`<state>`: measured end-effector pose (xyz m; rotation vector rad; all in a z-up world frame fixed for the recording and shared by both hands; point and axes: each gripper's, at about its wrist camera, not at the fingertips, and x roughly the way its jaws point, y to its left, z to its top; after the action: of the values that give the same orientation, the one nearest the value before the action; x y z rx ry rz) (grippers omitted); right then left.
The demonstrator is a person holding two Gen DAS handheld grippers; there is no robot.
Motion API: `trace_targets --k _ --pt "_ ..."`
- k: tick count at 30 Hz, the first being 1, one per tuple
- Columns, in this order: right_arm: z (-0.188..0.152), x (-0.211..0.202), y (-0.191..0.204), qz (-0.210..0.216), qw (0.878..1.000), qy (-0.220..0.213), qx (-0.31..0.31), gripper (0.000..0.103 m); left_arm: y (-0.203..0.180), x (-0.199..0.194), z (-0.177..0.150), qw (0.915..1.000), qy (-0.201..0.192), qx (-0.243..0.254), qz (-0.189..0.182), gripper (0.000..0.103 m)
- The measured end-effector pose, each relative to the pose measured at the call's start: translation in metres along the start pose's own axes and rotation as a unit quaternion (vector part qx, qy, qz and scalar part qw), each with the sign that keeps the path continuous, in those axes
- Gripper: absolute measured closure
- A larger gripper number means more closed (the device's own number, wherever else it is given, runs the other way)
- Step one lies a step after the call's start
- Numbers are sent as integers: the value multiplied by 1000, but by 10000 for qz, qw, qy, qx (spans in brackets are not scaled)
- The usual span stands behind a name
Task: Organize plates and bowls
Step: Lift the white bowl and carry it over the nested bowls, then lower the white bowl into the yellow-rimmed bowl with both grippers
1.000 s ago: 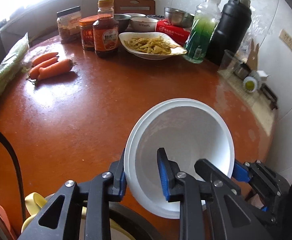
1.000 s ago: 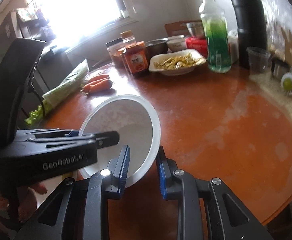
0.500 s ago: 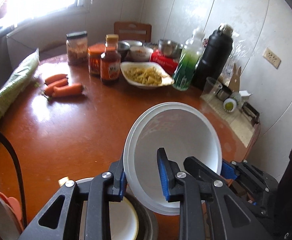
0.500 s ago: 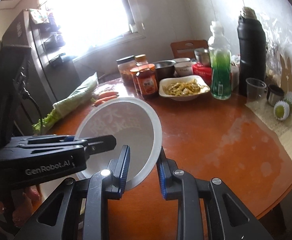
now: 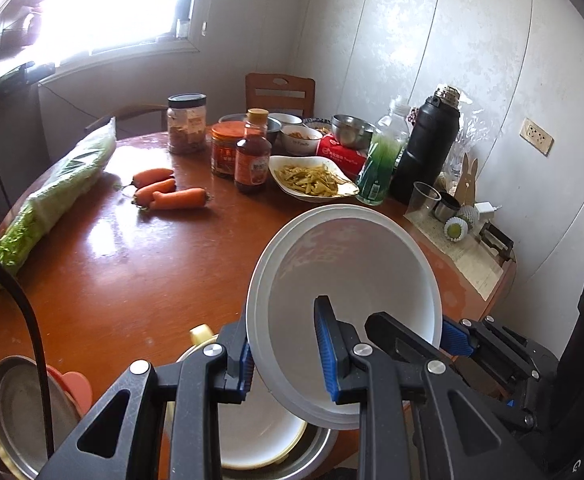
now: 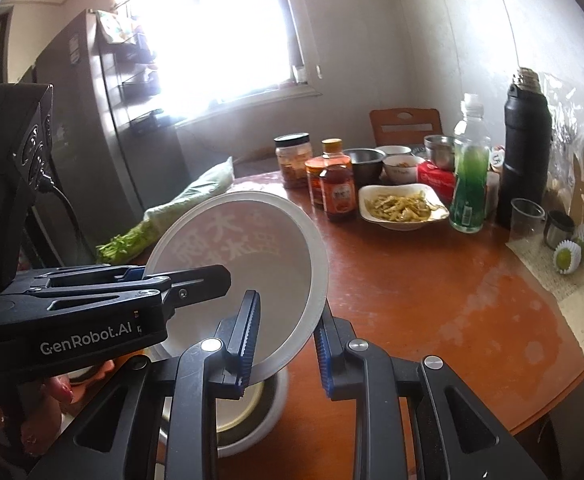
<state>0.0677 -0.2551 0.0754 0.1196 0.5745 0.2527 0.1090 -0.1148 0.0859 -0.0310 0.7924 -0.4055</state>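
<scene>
White bowl (image 5: 356, 276), thin, smooth and faintly translucent like plastic, hangs tilted in the air above a stack of a pale plate (image 5: 259, 436) inside a steel basin (image 5: 316, 450) at the near edge of the glossy red-brown tabletop (image 5: 139, 272). The left claw (image 5: 285, 354) pinches the bowl's rim on one side; the right claw (image 6: 285, 338) pinches the rim opposite. Pulling unevenly could flex the light rim and let it slip, dropping the bowl crooked onto the stack below.
</scene>
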Motion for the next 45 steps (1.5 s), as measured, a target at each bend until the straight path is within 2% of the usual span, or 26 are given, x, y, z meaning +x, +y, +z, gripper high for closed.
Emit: trace_targets --k 14,32,45 --pt "-9 -6 40 299 9992 30 -254 76 29 -26 -23 9995 -126 -225 194 75" --pt "-38 7 43 376 9983 344 -274 76 38 -7 -54 9990 52 -320 291 75" --pt "-51 25 41 502 9969 542 -258 76 39 10 -67 9968 42 -216 766 75"
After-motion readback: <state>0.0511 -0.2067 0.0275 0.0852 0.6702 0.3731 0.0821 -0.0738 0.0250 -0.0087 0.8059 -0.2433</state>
